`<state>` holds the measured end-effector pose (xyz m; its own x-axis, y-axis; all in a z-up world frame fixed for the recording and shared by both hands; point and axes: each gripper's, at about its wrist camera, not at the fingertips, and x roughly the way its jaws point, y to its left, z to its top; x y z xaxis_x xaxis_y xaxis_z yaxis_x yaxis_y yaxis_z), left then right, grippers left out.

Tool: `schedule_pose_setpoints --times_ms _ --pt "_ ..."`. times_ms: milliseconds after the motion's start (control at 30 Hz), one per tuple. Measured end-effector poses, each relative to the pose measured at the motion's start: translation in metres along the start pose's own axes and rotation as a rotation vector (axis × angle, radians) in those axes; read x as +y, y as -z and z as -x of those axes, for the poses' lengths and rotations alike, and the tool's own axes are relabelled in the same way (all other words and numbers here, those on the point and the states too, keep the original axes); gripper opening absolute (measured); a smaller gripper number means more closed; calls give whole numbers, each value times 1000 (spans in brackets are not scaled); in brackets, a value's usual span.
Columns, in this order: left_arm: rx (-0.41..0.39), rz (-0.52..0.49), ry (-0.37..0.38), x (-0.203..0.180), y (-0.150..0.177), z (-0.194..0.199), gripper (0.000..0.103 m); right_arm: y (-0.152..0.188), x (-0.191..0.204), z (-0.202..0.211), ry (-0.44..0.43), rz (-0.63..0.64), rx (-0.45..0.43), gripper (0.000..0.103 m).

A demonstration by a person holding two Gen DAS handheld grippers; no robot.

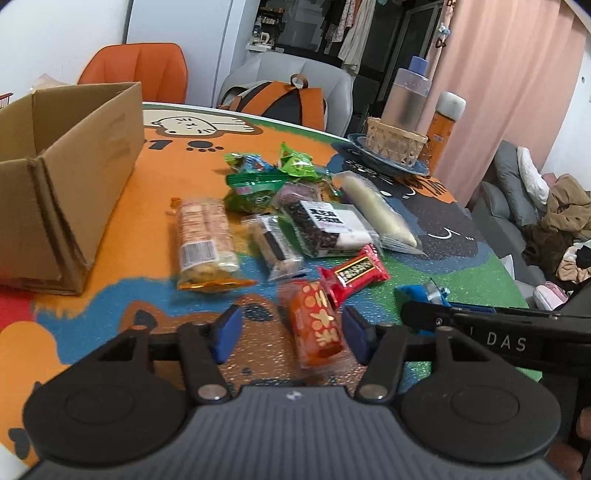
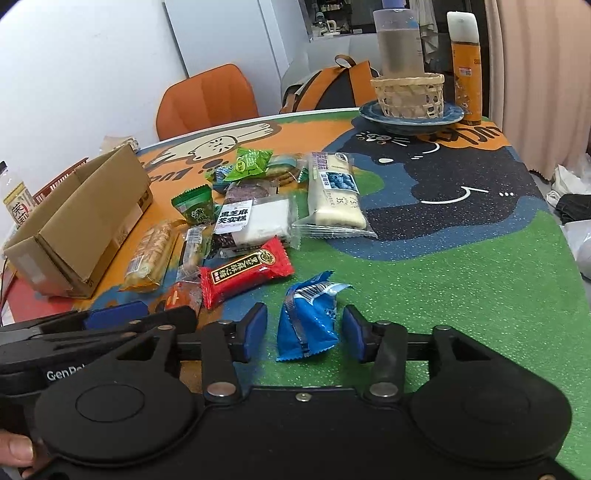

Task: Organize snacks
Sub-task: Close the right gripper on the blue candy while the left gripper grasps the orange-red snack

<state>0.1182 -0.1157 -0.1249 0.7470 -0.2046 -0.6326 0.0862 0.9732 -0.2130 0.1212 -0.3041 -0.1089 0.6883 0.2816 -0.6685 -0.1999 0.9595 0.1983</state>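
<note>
The left hand-held gripper (image 1: 291, 334) is straddling the orange pack (image 1: 317, 325) low in its frame, jaws half wide, seemingly just clear, its long axis running along the fingers, while the right hand-held gripper (image 2: 303, 328) is bracketing the blue pack (image 2: 308, 319) untouched.

a round table (image 1: 461, 273) fills the foreground, covered by a glittery cartoon mat in orange, blue, green and black, with a white cat and paw prints drawn on it. behind its far edge stand an orange chair (image 1: 136, 70) and a pale grey chair (image 1: 295, 74), the grey one holding an orange and black backpack (image 1: 291, 99). the wall (image 1: 62, 26) beyond is plain white. a pink curtain (image 1: 517, 81) hangs at the right, next to a dark doorway where clothes (image 1: 354, 29) hang. lower right, a grey sofa (image 1: 513, 199) is heaped with crumpled clothing. the light is even, indoor and somewhat dim.
</note>
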Motion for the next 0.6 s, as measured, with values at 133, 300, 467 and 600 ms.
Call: schedule_pose_setpoints --times_ms 133,300,467,600 --pt "2 8 -5 5 0 2 45 0 3 -1 3 7 -1 53" --pt "-5 -27 -11 -7 2 -1 45 0 7 -2 18 30 4 54" --pt "-10 -59 -18 -15 6 -3 23 2 7 -1 50 63 3 41" --pt "-11 -28 5 -6 4 -1 20 0 10 -2 53 67 12 35"
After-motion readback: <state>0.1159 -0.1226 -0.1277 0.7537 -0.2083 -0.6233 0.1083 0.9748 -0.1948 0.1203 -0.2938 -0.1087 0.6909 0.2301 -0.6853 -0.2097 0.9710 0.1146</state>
